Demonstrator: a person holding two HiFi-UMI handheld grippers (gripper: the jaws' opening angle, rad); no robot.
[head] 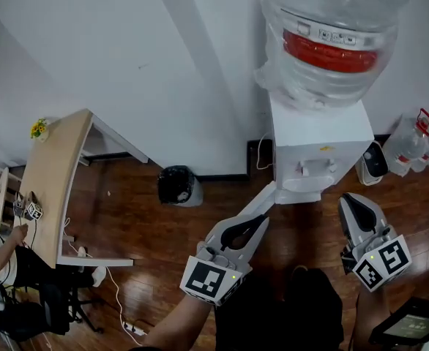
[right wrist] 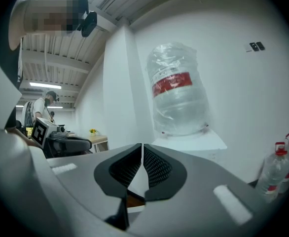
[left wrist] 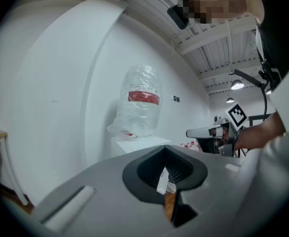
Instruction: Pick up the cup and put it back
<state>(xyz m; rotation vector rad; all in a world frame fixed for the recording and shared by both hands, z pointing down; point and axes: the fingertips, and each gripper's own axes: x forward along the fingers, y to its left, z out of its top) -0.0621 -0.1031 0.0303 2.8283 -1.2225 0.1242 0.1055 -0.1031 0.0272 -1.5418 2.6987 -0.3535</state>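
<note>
Head view: left gripper (head: 260,219) has its jaws closed tip to tip with nothing in them. It points at the lower front of the water dispenser (head: 317,141); can't tell whether the tips touch it. Right gripper (head: 348,202) also has its jaws together and empty, with the tips near the dispenser's lower right corner and apart from it. The bottle (head: 331,35) sits upturned on the dispenser, above and ahead of both jaw pairs. A black bin (head: 178,185) stands on the wood floor (head: 134,225) left of the left jaws, and a desk (head: 50,170) is further left, well apart. Water jugs (head: 423,141) stand right of the right jaws. Cup: no view lets me place it, and it isn't in either grip. Left gripper view: left gripper (left wrist: 165,149) jaws meet at the tips. Only a narrow gap shows lower down, with background visible through it and no object pinched. Bottle and dispenser top are dead ahead of the jaws. The right gripper is off to the right of them, its marker cube (left wrist: 237,114) facing the camera. Right gripper view: right gripper (right wrist: 142,147) jaws are closed down to a hairline slit, holding nothing. The bottle is ahead and slightly right of the jaws, the jugs are far right and low, and the left gripper and desk are left of the jaws.
</note>
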